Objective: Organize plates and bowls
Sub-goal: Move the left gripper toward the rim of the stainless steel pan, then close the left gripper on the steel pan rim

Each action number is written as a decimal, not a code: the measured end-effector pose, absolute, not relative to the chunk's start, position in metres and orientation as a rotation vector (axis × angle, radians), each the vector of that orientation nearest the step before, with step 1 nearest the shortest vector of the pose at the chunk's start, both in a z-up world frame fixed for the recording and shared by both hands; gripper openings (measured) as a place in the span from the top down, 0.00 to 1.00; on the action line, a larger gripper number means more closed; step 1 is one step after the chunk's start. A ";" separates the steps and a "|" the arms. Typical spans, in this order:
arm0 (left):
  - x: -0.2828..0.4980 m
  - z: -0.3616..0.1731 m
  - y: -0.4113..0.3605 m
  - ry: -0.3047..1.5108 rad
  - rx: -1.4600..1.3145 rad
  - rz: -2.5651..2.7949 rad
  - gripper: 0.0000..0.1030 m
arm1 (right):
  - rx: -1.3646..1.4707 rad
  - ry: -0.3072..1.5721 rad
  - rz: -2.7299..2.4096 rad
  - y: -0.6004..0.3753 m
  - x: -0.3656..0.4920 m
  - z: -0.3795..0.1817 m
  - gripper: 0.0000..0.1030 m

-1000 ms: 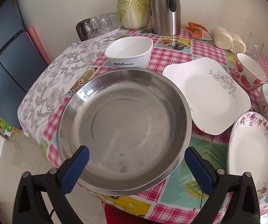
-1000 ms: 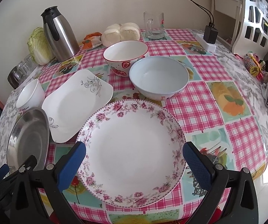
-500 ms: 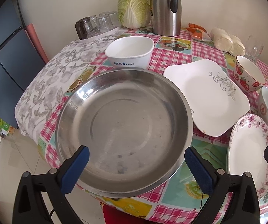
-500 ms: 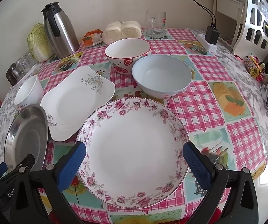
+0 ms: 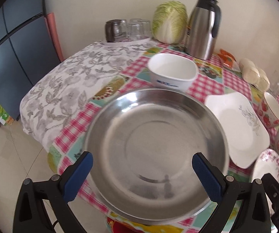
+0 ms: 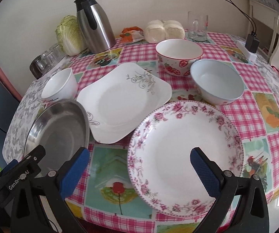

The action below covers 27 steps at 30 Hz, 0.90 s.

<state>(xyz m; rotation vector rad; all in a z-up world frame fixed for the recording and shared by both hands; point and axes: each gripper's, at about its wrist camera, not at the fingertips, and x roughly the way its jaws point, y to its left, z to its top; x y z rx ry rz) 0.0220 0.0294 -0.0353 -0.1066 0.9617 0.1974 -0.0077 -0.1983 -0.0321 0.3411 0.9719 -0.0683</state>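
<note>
A large steel plate lies at the table's near left edge; my left gripper is open over its near rim, holding nothing. Behind it stands a white square bowl. A white square plate lies in the middle. A round floral plate lies at the near right; my right gripper is open, its right finger over the plate. A strawberry bowl and a pale blue bowl stand behind. The steel plate also shows in the right wrist view.
A steel thermos, a cabbage, several upturned glasses, buns, a glass mug and a snack packet line the back of the checked table. A power strip lies at right.
Both grippers have swung left, so each view now looks more toward the table's left side. The right gripper now sits off the floral plate's left side. No dish has moved.
</note>
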 end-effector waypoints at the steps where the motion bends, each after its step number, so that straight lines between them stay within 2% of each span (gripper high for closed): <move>1: 0.023 -0.036 0.036 0.959 -0.120 0.206 0.00 | 0.346 0.975 -0.053 -0.195 -0.006 -0.034 0.00; 16: 0.029 -0.065 0.090 1.018 -0.236 0.228 0.01 | 0.386 1.021 0.096 -0.156 0.012 -0.050 0.01; 19: 0.032 -0.072 0.094 1.038 -0.250 0.223 0.02 | 0.392 1.035 0.120 -0.151 0.015 -0.054 0.08; 22: 0.035 -0.077 0.099 1.048 -0.253 0.224 0.10 | 0.399 1.049 0.133 -0.146 0.017 -0.057 0.15; 25: 0.037 -0.082 0.105 1.055 -0.254 0.228 0.12 | 0.413 1.066 0.147 -0.143 0.020 -0.061 0.25; 27: 0.040 -0.086 0.108 1.060 -0.239 0.230 0.18 | 0.429 1.075 0.156 -0.143 0.022 -0.064 0.34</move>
